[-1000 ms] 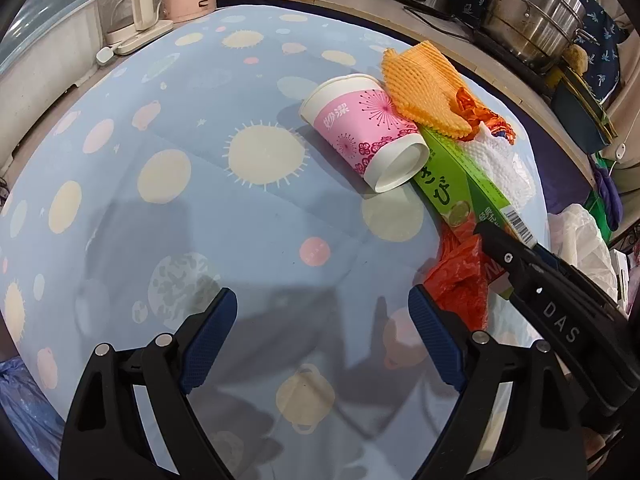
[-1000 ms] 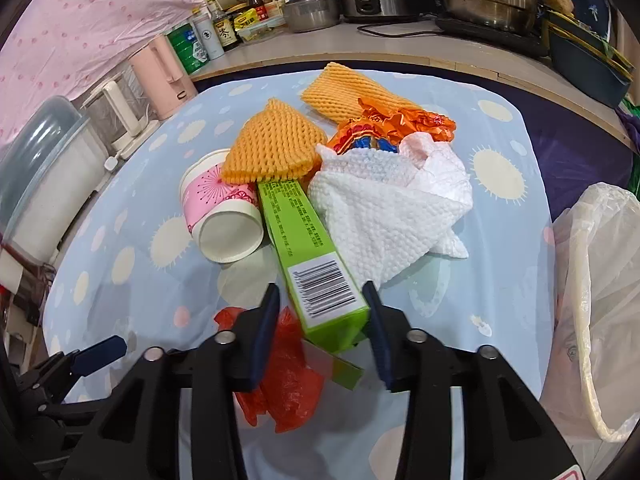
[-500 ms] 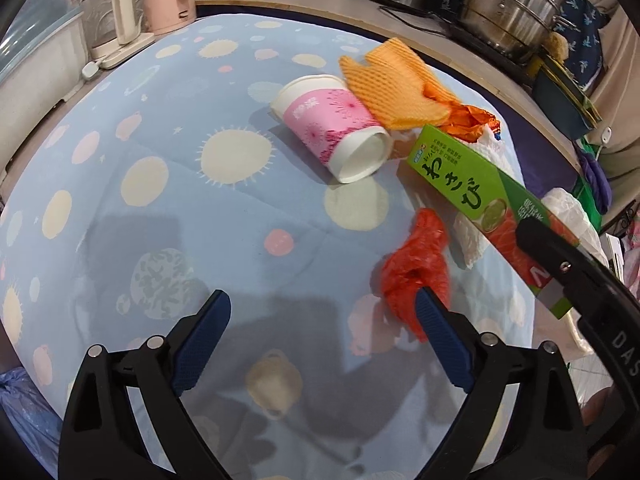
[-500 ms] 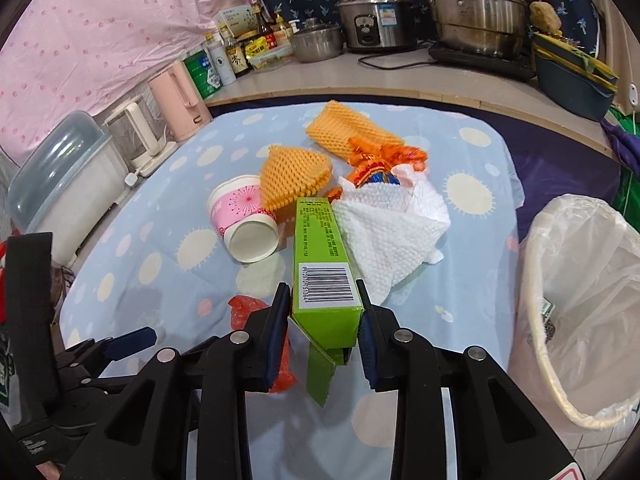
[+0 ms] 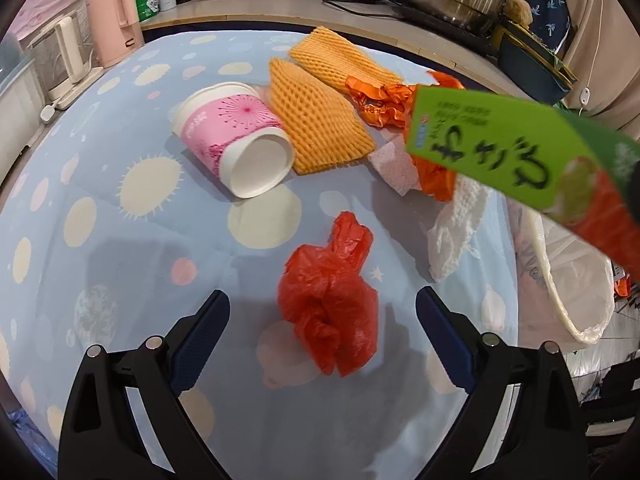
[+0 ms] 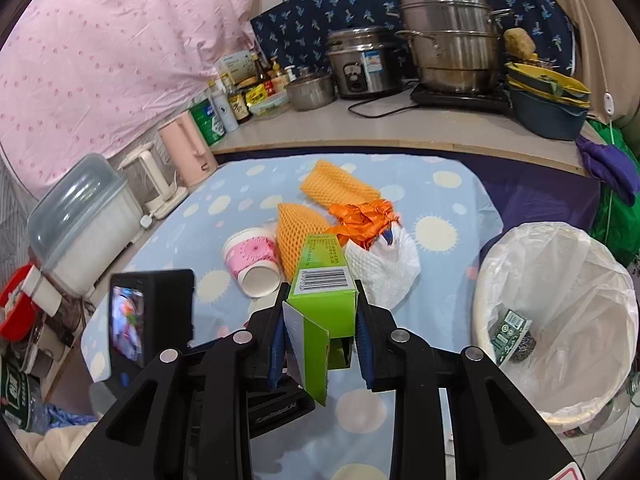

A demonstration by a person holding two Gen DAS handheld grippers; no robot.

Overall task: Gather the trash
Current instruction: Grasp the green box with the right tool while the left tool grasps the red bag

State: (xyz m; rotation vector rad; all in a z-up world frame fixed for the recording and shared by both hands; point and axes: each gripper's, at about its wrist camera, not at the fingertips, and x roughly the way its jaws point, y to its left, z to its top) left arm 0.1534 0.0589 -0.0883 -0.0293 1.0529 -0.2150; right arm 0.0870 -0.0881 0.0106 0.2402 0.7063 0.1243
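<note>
Trash lies clustered on the blue spotted tablecloth. Green carton, lower centre of the right wrist view, is pinched between the narrowing jaws of the right gripper, lifted clear of the cloth, its end flap hanging open. White-lined bin stands at the right edge, beyond the table's rim, mouth unobstructed. In the left wrist view, the left gripper is spread wide and empty, its fingers either side of the crumpled red plastic bag without touching it. Bare cloth fills the left half of the frame. Upper centre: tipped pink paper cup, orange foam nets, orange wrapper, white paper towel.
</note>
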